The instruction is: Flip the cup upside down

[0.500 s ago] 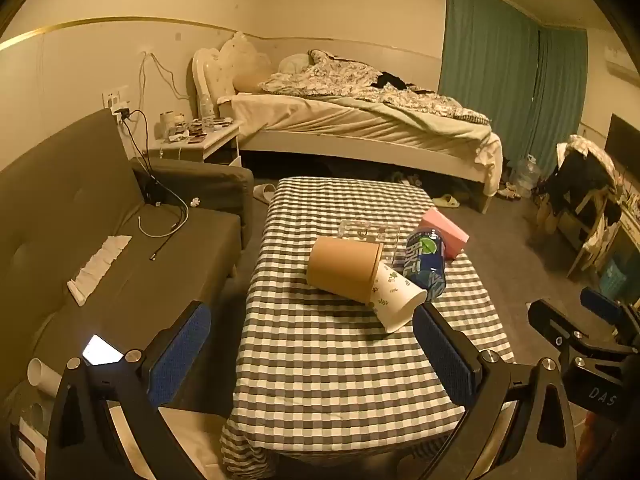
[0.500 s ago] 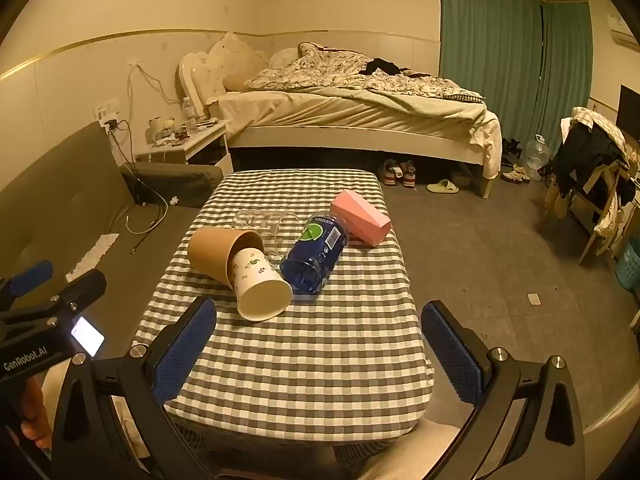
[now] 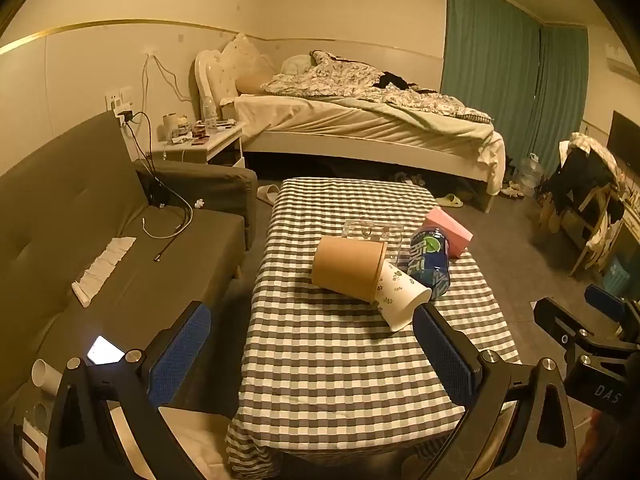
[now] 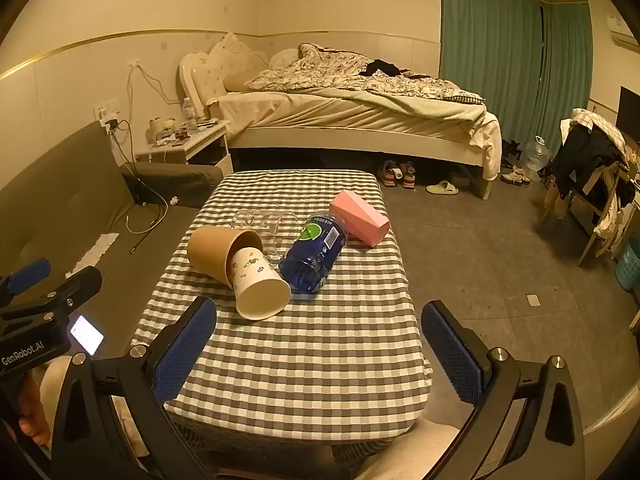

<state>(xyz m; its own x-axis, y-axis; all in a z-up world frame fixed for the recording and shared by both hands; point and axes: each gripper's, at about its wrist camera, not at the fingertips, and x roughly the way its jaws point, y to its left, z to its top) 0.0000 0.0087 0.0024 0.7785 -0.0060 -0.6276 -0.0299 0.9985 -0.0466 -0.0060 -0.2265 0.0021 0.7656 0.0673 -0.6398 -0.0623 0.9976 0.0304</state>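
Note:
A brown paper cup (image 3: 348,266) (image 4: 218,252) lies on its side on the checked table (image 3: 340,360) (image 4: 320,352). A white leaf-print cup (image 3: 400,294) (image 4: 258,284) lies nested in its mouth, opening toward me. A clear glass cup (image 3: 372,232) (image 4: 264,224) lies behind them. A dark blue bottle (image 3: 430,262) (image 4: 316,254) lies beside them. My left gripper (image 3: 312,356) is open and empty, short of the cups. My right gripper (image 4: 320,356) is open and empty over the table's near part.
A pink box (image 3: 448,230) (image 4: 360,218) lies at the table's right edge behind the bottle. A grey sofa (image 3: 100,248) runs along the left with a lit phone (image 3: 105,350). A bed (image 4: 352,120) stands behind; a chair with clothes (image 4: 592,176) stands right.
Both grippers have shifted only slightly; the table objects have not moved.

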